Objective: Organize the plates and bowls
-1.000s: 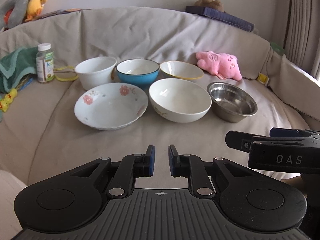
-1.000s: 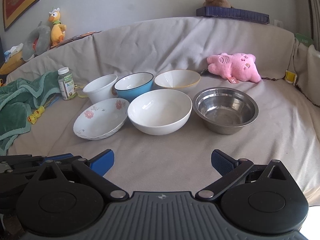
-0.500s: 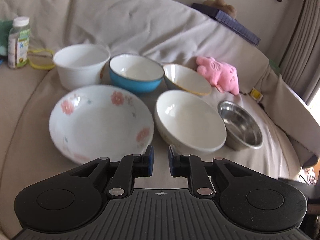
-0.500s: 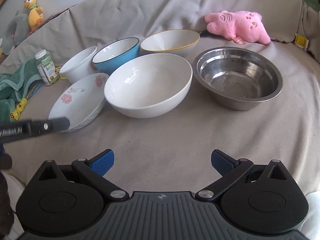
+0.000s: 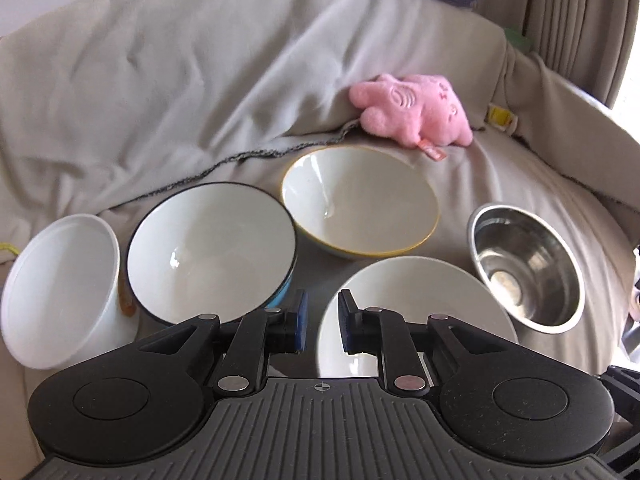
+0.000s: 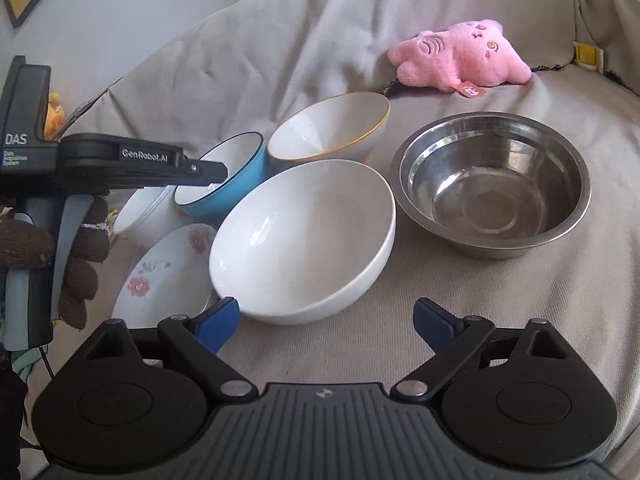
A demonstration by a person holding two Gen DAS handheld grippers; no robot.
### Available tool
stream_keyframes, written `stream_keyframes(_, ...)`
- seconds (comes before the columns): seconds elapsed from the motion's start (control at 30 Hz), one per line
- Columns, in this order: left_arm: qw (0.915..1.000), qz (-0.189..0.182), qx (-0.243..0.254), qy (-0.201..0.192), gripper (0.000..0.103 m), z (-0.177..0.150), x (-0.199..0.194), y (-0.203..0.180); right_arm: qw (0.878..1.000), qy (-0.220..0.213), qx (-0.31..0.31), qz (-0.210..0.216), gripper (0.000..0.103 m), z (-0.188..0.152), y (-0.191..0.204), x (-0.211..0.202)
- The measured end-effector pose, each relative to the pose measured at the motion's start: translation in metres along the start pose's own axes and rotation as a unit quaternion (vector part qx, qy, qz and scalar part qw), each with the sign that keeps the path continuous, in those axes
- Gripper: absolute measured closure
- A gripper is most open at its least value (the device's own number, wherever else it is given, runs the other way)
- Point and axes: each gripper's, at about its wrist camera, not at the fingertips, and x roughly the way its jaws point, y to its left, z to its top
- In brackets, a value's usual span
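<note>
Several bowls sit on a beige-covered sofa. A large white bowl [image 6: 304,236] is nearest my right gripper [image 6: 326,320]; its near wall lies between the closing jaws, untouched, so the gripper is open. A steel bowl [image 6: 492,184] stands to its right and a floral plate [image 6: 160,276] to its left. Behind are a blue bowl [image 5: 212,252], a yellow-rimmed bowl [image 5: 360,200] and a deep white bowl [image 5: 60,288]. My left gripper [image 5: 322,324] hovers between the blue bowl and the large white bowl [image 5: 420,292], shut, its jaws just starting to part with nothing between them.
A pink plush toy [image 6: 460,56] lies against the sofa back behind the steel bowl. A gloved hand [image 6: 80,264] holds the left gripper [image 6: 212,172] above the blue bowl [image 6: 236,192]. The sofa's arm rises at the far right.
The left gripper swept forward and right over the floral plate, which has left its view. The right gripper came closer to the large white bowl and its jaws narrowed a little.
</note>
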Motion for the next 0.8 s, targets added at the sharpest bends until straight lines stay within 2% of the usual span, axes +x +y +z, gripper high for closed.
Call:
stream_keyframes(0.17,0.9994,-0.008,-0.014,0.031,0.082,-0.001,0.032,0.008,0.999,0.007,0.032,0.005,0.028,0.006,-0.009,0.031)
stream_keyframes(0.23,0.9988,-0.015,-0.017,0.044,0.079,-0.003,0.044,0.009,0.999,0.020,0.041,0.010,0.043,0.008,-0.012,0.046)
stream_keyframes(0.27,0.9982,-0.021,-0.021,0.052,0.079,-0.002,0.050,0.009,0.999,0.029,0.043,0.014,0.046,0.008,-0.012,0.052)
stream_keyframes(0.33,0.9969,-0.029,-0.029,0.068,0.079,-0.005,0.061,0.008,0.998,0.037,0.043,0.015,0.047,0.009,-0.012,0.061)
stream_keyframes(0.4,0.9957,-0.030,-0.034,0.080,0.072,-0.008,0.067,0.006,0.998,0.045,0.043,0.022,0.047,0.010,-0.015,0.067)
stream_keyframes(0.47,0.9956,-0.029,-0.037,0.082,0.068,-0.012,0.064,0.003,0.998,0.044,0.040,0.032,0.048,0.010,-0.017,0.064)
stream_keyframes(0.57,0.9914,-0.052,-0.054,0.108,0.064,-0.020,0.054,-0.002,0.998,0.048,0.026,0.039,0.048,0.004,-0.018,0.051)
stream_keyframes(0.67,0.9901,-0.060,-0.042,0.119,0.064,-0.035,0.039,-0.019,0.997,0.063,0.010,0.044,0.047,-0.009,-0.025,0.037)
stream_keyframes(0.8,0.9919,-0.034,-0.009,0.122,0.063,-0.053,0.030,-0.045,0.997,0.069,0.002,0.044,0.047,-0.025,-0.033,0.020)
